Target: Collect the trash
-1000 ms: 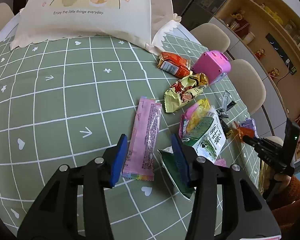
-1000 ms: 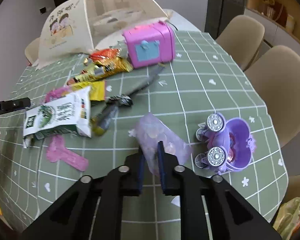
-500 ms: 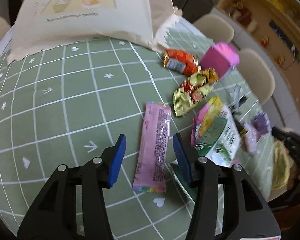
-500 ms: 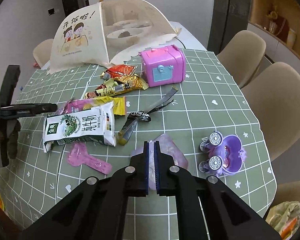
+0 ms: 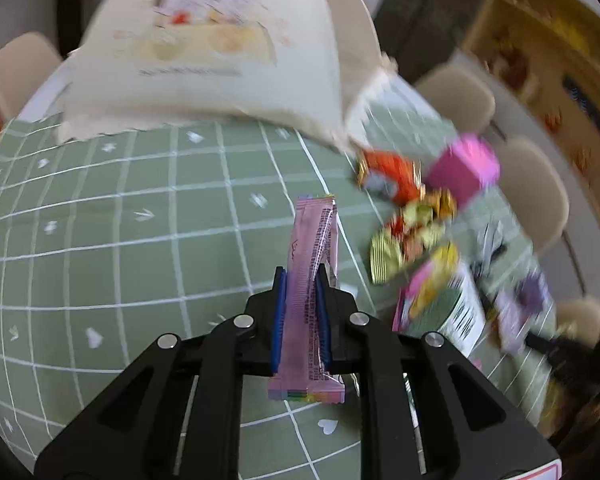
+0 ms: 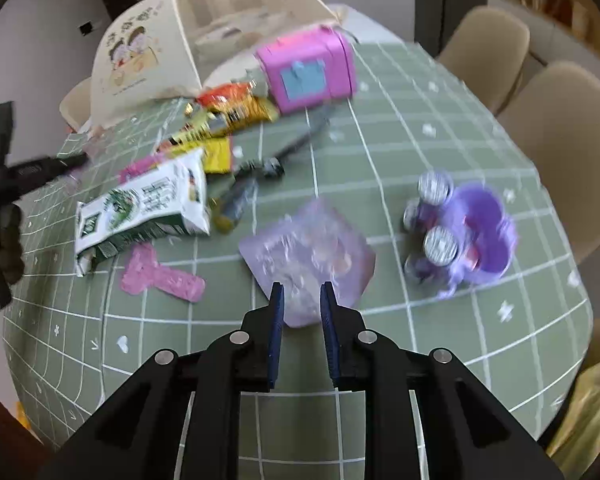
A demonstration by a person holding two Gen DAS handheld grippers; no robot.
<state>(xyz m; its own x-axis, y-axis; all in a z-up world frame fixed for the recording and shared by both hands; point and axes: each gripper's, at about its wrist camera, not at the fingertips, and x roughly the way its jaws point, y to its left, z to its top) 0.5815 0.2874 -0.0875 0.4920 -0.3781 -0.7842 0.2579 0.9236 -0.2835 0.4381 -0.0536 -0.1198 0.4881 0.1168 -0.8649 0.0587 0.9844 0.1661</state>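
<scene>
Pink foil, long and flat, is what the left tool (image 5: pixel 301 312) has closed on: the pink stick-shaped snack wrapper (image 5: pixel 310 280) stands pinched edge-on between its blue pads, its rainbow-striped end hanging below the jaws and its far end pointing up and away from the green grid-patterned surface (image 5: pixel 120 240). The jaws have just been closing, and the grip sits low on the wrapper, probably because that was the nearest end to reach.

In the right wrist view, the right tool (image 6: pixel 302 320) has jaws slightly apart; they have just been opening, and the crumpled translucent lilac plastic wrapper (image 6: pixel 312 248) lies on the surface with its near corner between the pads, not pressed by them. It looks let go or not yet regripped, so this piece is likely next to collect.

Other litter sits toward the far edge of the surface: a green-and-white milk carton (image 6: pixel 144 208) on its side, a small pink flat scrap (image 6: pixel 160 276) just beside it, and red and yellow crumpled snack packets (image 6: pixel 228 116) near a pink toy box (image 6: pixel 308 72). A purple wheeled toy (image 6: pixel 460 236) lies toward the right edge, probably no trash.
</scene>
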